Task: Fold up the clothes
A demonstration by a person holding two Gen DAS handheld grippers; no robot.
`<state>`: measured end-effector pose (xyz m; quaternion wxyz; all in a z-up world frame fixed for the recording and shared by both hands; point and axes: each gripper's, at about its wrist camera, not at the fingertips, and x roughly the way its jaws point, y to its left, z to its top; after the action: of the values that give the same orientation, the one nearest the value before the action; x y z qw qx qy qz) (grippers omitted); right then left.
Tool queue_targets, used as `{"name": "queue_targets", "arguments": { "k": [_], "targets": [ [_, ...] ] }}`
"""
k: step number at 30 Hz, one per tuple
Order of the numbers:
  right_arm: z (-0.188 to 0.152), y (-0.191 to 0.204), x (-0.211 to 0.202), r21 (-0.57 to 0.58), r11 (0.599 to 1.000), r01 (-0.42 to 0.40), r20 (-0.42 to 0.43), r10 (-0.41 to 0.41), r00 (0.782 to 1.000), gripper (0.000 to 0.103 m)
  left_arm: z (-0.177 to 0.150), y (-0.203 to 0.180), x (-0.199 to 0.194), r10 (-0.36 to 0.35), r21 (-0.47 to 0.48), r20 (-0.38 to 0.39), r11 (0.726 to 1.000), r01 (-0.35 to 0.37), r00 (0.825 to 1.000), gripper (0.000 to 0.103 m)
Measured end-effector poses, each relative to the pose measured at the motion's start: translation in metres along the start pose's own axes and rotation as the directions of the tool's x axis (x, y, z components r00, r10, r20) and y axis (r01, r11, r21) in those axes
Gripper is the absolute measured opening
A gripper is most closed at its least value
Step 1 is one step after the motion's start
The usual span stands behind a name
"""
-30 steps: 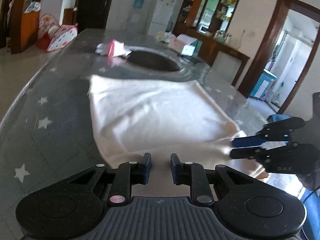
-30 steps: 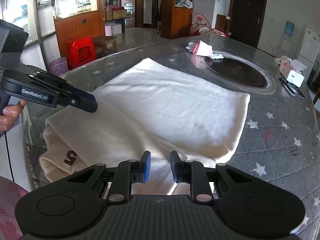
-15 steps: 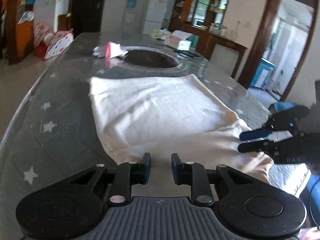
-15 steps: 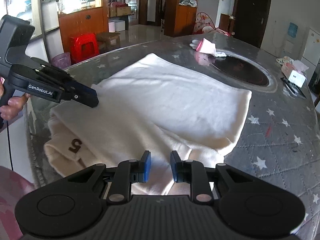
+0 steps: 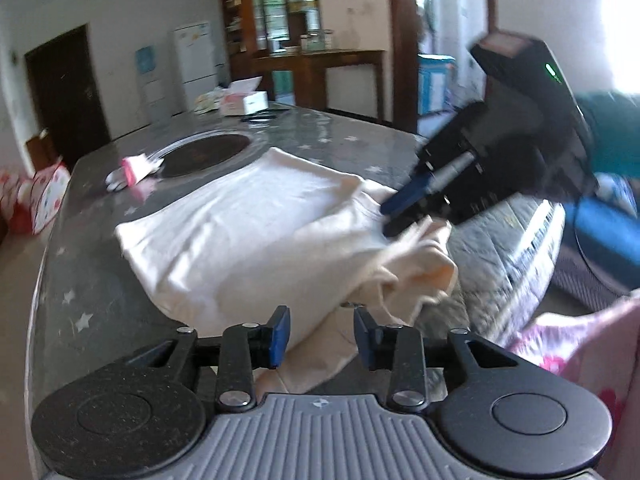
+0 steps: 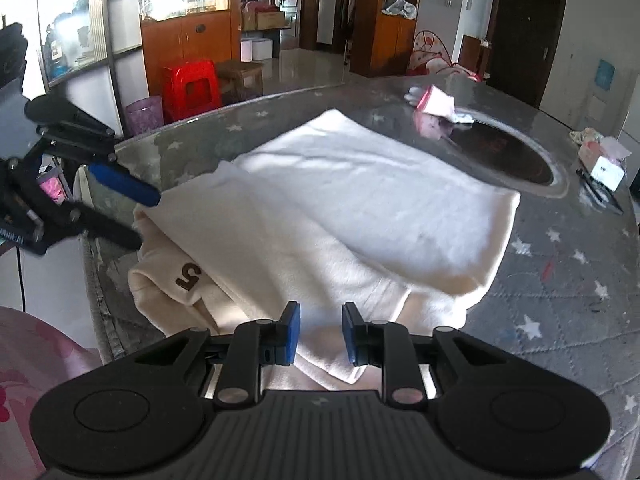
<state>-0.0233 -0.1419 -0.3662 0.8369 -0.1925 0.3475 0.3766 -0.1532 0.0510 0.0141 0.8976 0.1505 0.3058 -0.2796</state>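
Cream garment (image 6: 360, 208) lies part-folded on the star-patterned table (image 6: 560, 280), its far half flat on the near side of the dark round inset (image 6: 504, 152), its near end bunched at the table edge, a printed "5" (image 6: 188, 276) showing on the loose roll.

Left gripper (image 5: 320, 332): jaws set apart, cloth lying between and below them, nothing clamped. In the right view its fingers are spread at the garment's left corner.

Right gripper (image 6: 318, 332): jaws likewise parted, poised over the near hem, no cloth pinched. In the left view it is blurred, tips in the bunched cloth; contact cannot be told.

Judgement: near-end grasp in preparation, fold roughly half done.
- Both near corners should be taken, one layer-stack each, before lifting.
- The bunched roll should be smoothed first, or the crease will be carried in.
- The near edge should be carried toward the inset and laid square on the far edge.
- Risk: overhanging cloth dragged off the table.
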Motion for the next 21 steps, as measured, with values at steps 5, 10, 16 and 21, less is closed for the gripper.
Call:
{"name": "queue_targets", "arguments": {
  "k": [5,10,16,21],
  "targets": [
    [-0.004,-0.002,-0.011,-0.015,1.000,0.024,-0.009,-0.024,1.000,0.028,-0.004,-0.019,0.011,-0.008,0.095,-0.007,0.995,0.008,1.000,0.039],
    [-0.008,-0.001,-0.021,-0.042,0.998,0.042,-0.023,-0.043,0.999,0.033,-0.005,-0.033,0.021,0.009,0.163,0.009,0.987,-0.011,1.000,0.039],
    [-0.017,0.001,-0.031,-0.089,0.995,0.042,-0.039,-0.046,0.998,0.035,-0.005,-0.038,0.026,0.001,0.195,0.042,0.981,-0.009,0.999,0.037],
    [-0.024,0.009,-0.038,-0.146,0.988,0.039,-0.056,-0.047,0.997,0.041,-0.006,-0.040,0.026,-0.016,0.210,0.058,0.978,0.003,0.998,0.022]
  ]
}}
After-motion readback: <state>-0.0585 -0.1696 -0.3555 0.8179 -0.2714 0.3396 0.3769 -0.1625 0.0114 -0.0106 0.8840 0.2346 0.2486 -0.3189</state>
